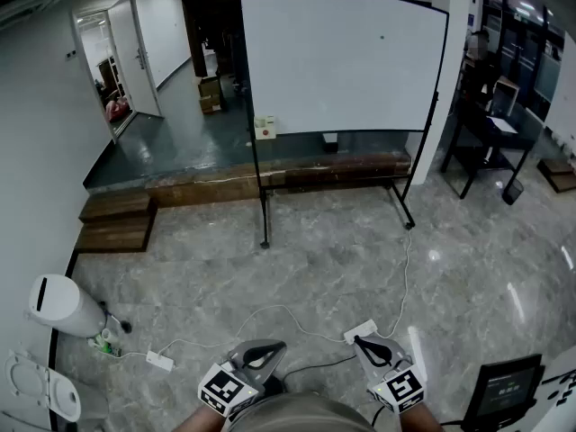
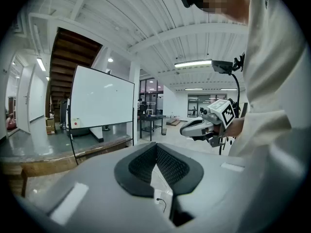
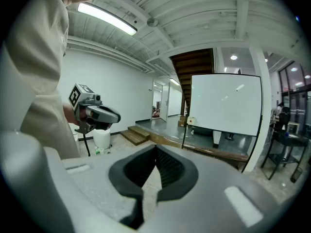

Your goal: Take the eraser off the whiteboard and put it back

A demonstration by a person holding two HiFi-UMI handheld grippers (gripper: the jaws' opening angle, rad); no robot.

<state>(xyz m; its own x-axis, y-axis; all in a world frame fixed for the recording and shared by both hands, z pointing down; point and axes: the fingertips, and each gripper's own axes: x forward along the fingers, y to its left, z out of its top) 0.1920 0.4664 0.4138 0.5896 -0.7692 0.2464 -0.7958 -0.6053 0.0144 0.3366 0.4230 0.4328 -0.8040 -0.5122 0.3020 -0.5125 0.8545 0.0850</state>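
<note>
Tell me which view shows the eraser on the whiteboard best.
Head view: the eraser sits unobstructed at the lower left corner of the whiteboard, facing the camera. Both gripper views also catch it there, but only as a tiny pale patch seen at a slant.

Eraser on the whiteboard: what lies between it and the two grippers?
In the head view, mostly bare floor; a white cable and a power strip lie just before the right gripper.

White whiteboard [image 1: 342, 61], grey marbled floor [image 1: 315, 277]
</note>
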